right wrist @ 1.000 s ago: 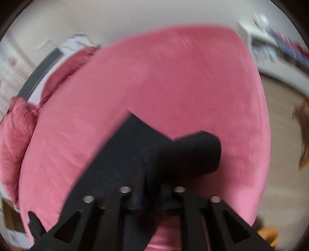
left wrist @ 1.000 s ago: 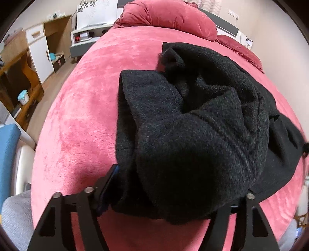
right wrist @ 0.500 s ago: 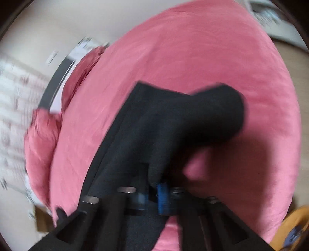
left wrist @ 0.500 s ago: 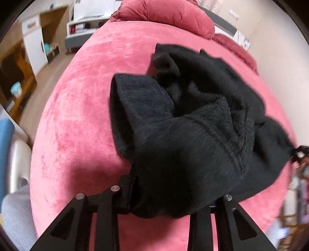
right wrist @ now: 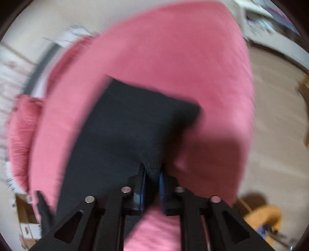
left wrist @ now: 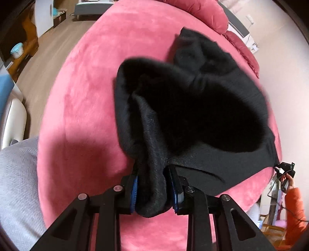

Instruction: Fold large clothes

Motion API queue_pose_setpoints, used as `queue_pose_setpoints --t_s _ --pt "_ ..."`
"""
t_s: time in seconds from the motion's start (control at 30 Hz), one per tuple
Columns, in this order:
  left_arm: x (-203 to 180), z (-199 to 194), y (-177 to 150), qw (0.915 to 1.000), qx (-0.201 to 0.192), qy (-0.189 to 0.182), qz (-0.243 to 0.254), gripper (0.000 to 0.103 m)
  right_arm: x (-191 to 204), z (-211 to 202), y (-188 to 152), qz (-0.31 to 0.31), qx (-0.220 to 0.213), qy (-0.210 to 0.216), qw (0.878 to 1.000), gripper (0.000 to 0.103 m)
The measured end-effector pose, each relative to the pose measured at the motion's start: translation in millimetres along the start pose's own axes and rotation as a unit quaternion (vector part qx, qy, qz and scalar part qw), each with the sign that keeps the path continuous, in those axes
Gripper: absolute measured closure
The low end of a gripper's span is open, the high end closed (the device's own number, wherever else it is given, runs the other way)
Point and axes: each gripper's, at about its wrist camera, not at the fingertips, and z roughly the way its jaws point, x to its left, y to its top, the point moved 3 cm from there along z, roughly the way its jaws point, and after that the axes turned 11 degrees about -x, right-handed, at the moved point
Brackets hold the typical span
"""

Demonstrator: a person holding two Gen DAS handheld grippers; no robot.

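- Left wrist view: the left tongs are clenched on a thick bunched fold of the black garment, with the blue pads pressing the cloth from both sides; these jaws have just been closing onto it
- From that grip the black garment rises and spreads away in a loose heap over the pink bed, its far end reaching toward the red pillow at the head of the bed
- At the right edge of the same view, the right tongs show small and dark at the garment's far corner, with an orange sleeve behind them
- A grey-clad part of the person fills the lower left, and a wooden floor with furniture lies beyond the bed
- Right wrist view, blurred: the right tongs pinch a narrow gathered corner of the black garment between their blue pads; these jaws have just been opening a little, yet the cloth sits gripped between them
- Here the garment lies fairly flat on the pink bed, stretching away to the left of the tongs, with its squared far edge toward the middle of the bed
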Motion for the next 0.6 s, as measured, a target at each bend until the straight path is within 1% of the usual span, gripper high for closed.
queue_pose_setpoints --t_s 0.03,0.07,0.1,0.13,0.17,0.2,0.23,0.27,0.3,0.37,0.4,0.43,0.47,0.5,0.57,0.6 --pt "0 1 0 1.0000 -0.003 -0.001 0.009 0.075 -7 3 -4 0.020 -0.006 0.008 1.000 0.081" --pt "-3 -2 1 0.9998 -0.009 -0.003 0.019 0.074 -14 -1 -6 0.058 -0.031 0.035 0.997 0.076" --pt "-4 -4 2 0.9996 -0.012 -0.007 0.024 0.069 -18 -3 -7 0.080 -0.039 0.051 0.995 0.070" --pt "-5 -5 1 0.9995 -0.015 -0.009 0.026 0.066 -21 -6 -8 0.097 -0.043 0.059 0.993 0.068" --pt "1 -8 2 0.9996 -0.014 -0.008 0.022 0.060 -24 -10 -8 0.105 -0.045 0.052 0.992 0.068" --pt "7 -10 1 0.9998 -0.014 -0.011 0.012 0.057 -25 -16 -9 0.101 -0.050 0.028 0.993 0.067" --pt "14 -12 1 0.9998 -0.016 -0.012 -0.003 0.057 -23 -23 -11 0.086 -0.060 0.005 0.994 0.067" --pt "23 -14 1 0.9992 -0.021 -0.016 -0.028 0.055 -19 -33 -13 0.063 -0.078 -0.023 0.995 0.066" --pt "41 -17 -5 0.9985 -0.025 -0.023 -0.043 0.054 -10 -43 -18 0.030 -0.101 -0.052 0.993 0.066" --pt "54 -23 -11 0.9968 -0.037 -0.029 -0.064 0.053 10 -59 -32 -0.033 -0.133 -0.079 0.987 0.066" --pt "55 -25 -13 0.9969 -0.042 -0.029 -0.060 0.052 28 -65 -45 -0.076 -0.146 -0.078 0.983 0.066" --pt "55 -27 -18 0.9972 -0.048 -0.026 -0.050 0.052 45 -69 -58 -0.114 -0.151 -0.071 0.979 0.066" --pt "53 -30 -19 0.9978 -0.054 -0.018 -0.033 0.051 71 -72 -81 -0.163 -0.154 -0.058 0.973 0.065" --pt "48 -34 -22 0.9979 -0.063 -0.009 -0.010 0.050 88 -73 -98 -0.195 -0.151 -0.046 0.968 0.062" --pt "38 -43 -22 0.9960 -0.082 0.000 0.034 0.049 128 -72 -143 -0.256 -0.136 -0.011 0.957 0.062" --pt "34 -48 -23 0.9940 -0.095 0.002 0.054 0.046 151 -70 -169 -0.285 -0.124 0.012 0.950 0.062"
